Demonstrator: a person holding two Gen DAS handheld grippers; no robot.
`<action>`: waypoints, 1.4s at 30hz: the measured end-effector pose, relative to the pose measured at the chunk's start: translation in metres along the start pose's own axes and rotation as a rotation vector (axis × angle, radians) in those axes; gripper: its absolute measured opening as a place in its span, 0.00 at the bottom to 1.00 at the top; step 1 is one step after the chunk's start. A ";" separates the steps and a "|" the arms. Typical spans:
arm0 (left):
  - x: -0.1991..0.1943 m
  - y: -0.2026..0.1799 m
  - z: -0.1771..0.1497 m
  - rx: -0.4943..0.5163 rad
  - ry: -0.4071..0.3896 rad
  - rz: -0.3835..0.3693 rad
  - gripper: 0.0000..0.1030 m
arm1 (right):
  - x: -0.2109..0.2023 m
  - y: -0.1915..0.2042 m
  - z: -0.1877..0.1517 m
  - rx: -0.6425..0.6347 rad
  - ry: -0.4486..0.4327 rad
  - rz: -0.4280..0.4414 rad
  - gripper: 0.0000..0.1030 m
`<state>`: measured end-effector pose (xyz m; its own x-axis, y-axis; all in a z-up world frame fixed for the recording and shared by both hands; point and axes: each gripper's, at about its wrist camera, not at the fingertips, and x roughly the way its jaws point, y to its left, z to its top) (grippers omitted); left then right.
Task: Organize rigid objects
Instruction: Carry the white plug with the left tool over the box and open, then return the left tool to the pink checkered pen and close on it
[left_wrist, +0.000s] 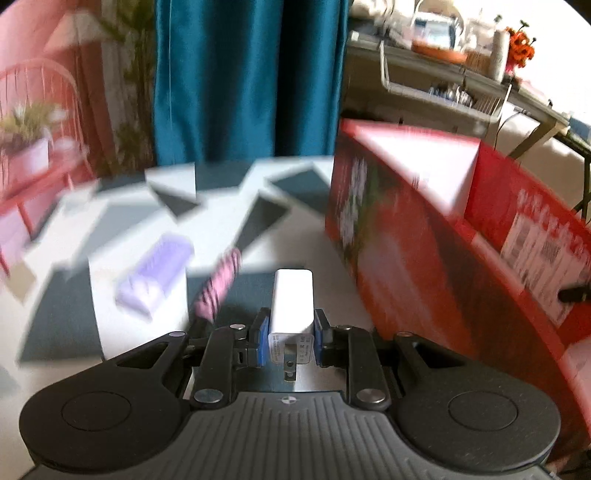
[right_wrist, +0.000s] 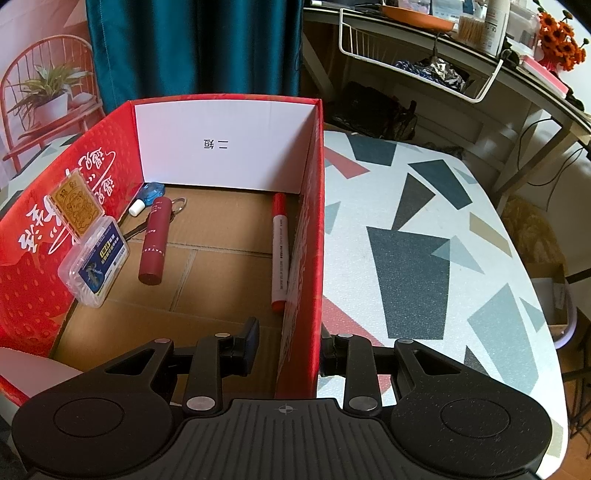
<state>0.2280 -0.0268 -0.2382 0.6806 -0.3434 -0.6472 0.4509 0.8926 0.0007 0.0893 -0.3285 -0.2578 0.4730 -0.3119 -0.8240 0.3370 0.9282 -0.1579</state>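
Note:
My left gripper (left_wrist: 291, 341) is shut on a white charger plug (left_wrist: 293, 301), held above the table just left of the red cardboard box (left_wrist: 413, 236). A purple comb-like piece (left_wrist: 155, 275) and a pink brush (left_wrist: 218, 284) lie on the table ahead, blurred. My right gripper (right_wrist: 290, 349) straddles the box's right wall (right_wrist: 306, 258), one finger inside and one outside; I cannot tell whether it grips the wall. Inside the box lie a red marker (right_wrist: 279, 251), a dark red tube (right_wrist: 153, 240), a clear plastic case (right_wrist: 94, 260), a gold card (right_wrist: 75, 201) and a blue correction tape (right_wrist: 149, 194).
The table (right_wrist: 424, 258) has a white top with grey and red geometric patches. A teal curtain (right_wrist: 192, 48) hangs behind. A desk with a white wire basket (right_wrist: 417, 62) stands at the back right. A red chair with a plant (right_wrist: 44, 96) is at the left.

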 end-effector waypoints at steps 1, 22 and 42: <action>-0.006 0.001 0.010 0.002 -0.030 -0.003 0.24 | 0.000 0.000 0.000 0.000 0.000 0.000 0.28; 0.017 -0.081 0.067 0.274 -0.080 -0.201 0.25 | 0.001 0.000 -0.001 0.004 -0.004 0.003 0.28; -0.002 0.016 0.055 0.094 -0.044 -0.132 0.63 | 0.000 -0.001 -0.002 0.016 -0.012 0.010 0.29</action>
<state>0.2653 -0.0273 -0.1950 0.6357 -0.4700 -0.6124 0.5884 0.8085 -0.0097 0.0876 -0.3293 -0.2587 0.4863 -0.3054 -0.8187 0.3449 0.9280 -0.1412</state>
